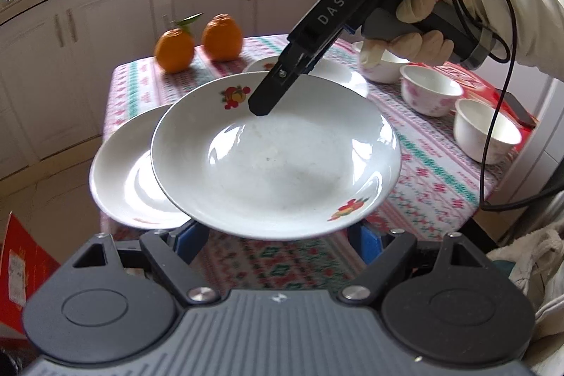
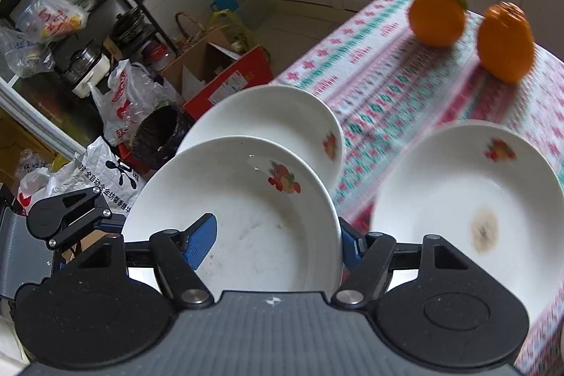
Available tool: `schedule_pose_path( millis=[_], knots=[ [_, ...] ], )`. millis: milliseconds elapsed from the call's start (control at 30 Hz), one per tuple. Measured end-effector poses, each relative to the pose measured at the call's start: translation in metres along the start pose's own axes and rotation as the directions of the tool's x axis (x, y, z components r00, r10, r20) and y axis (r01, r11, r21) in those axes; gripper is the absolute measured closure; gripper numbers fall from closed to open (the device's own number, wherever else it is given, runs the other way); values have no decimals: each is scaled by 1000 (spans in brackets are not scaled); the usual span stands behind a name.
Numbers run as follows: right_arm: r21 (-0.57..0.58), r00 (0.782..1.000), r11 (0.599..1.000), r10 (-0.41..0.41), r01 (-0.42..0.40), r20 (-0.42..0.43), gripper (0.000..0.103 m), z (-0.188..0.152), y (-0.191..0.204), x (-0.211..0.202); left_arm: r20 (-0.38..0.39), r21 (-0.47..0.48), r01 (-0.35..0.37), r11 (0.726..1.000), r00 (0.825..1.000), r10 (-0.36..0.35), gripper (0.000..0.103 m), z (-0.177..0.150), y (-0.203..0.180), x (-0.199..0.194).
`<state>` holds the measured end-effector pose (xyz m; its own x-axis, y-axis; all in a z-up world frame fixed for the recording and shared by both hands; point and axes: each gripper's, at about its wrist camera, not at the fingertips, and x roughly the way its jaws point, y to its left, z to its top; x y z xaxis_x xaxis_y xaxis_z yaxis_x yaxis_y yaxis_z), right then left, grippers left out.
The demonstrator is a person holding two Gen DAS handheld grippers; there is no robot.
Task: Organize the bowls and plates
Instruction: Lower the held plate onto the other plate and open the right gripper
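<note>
Left wrist view: the left claw sat under the near rim of a lifted plate, blue pads mostly hidden beneath it. Whether they pinched or only supported it could not be told. The right claw, held by a gloved hand, came in from above and clamped the far rim, so the plate hung level between two opposite points, probably to stop it tipping. A second plate lay lower at the counter edge, partly overlapped, a likely stacking target. A third plate was behind it, three bowls lined the right side, and two oranges stood at the back.

Right wrist view: the right claw was closed narrow on the lifted plate, one blue pad inside the rim, the other outside. The second plate overhung the counter edge just behind. A stained plate sat to the right, blurred. Bowls not visible here.
</note>
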<state>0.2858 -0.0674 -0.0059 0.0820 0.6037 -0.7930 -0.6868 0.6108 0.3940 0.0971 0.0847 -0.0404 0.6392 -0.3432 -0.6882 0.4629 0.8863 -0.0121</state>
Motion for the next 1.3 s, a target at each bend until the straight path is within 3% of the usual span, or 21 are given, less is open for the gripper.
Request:
schedule_pose_path(
  millis=[433,1300],
  knots=[
    [-48,999,998,41,-43,-36,27,41,6,43,-6,-77,-69,995,998,69,18,-7,30,2],
    [6,999,1000,31,-31,-44,27,53,-14,60,-13,-110,-99,989,995,98,18,-1,66,22]
  ],
)
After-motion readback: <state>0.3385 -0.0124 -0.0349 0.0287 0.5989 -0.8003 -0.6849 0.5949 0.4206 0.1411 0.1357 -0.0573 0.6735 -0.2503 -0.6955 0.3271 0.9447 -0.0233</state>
